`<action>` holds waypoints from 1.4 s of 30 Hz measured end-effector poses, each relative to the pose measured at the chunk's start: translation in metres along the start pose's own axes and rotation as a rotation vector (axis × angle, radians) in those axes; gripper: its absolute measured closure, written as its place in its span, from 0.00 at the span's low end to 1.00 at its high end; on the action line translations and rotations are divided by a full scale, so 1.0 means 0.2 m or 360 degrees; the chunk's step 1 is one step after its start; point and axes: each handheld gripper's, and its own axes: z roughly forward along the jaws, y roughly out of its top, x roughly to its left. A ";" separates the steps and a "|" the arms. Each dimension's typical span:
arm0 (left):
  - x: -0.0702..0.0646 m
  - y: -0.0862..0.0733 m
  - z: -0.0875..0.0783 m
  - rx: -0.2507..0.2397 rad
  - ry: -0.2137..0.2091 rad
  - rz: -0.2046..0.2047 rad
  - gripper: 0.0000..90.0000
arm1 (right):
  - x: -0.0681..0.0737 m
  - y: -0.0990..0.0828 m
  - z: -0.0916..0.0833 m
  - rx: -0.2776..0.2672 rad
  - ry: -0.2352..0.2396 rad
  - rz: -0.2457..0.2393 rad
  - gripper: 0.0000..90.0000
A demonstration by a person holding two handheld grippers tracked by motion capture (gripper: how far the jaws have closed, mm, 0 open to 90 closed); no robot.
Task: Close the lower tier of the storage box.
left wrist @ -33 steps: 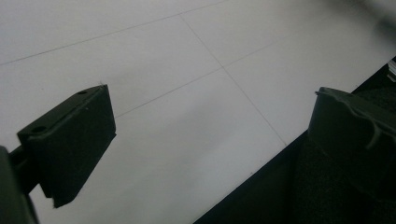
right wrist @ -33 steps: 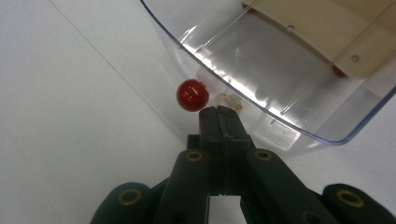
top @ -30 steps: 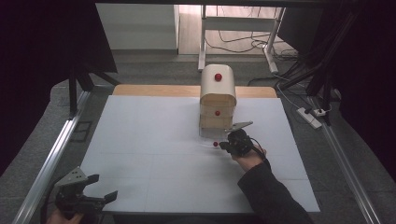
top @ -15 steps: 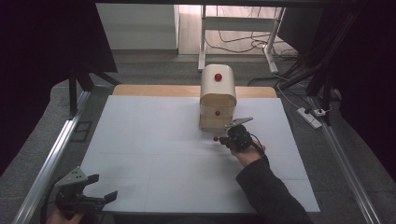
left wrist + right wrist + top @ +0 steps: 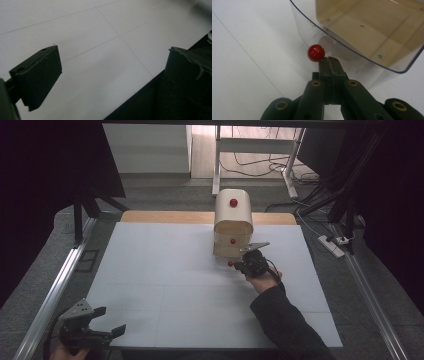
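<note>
Jaws of the right gripper are pressed fully together, their tips against the red knob of a clear drawer pulled out from the wooden box. Far from that box, at the table's near left corner, the left gripper is spread wide, holding nothing. No writing is legible.

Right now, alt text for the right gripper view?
The right gripper, jaws shut, has its tips beside a red knob on the clear front of a pulled-out drawer with a beige, empty inside, above a white table.
</note>
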 end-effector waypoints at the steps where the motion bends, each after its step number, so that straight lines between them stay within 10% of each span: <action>1: 0.00 0.00 0.00 0.0000 0.0000 0.0000 0.01 | 0.00 0.00 0.00 0.0001 -0.0003 0.0002 0.99; 42: 0.00 0.00 0.00 0.0007 0.0001 0.0004 0.01 | -0.08 0.06 0.09 -0.0073 -0.0084 0.0115 1.00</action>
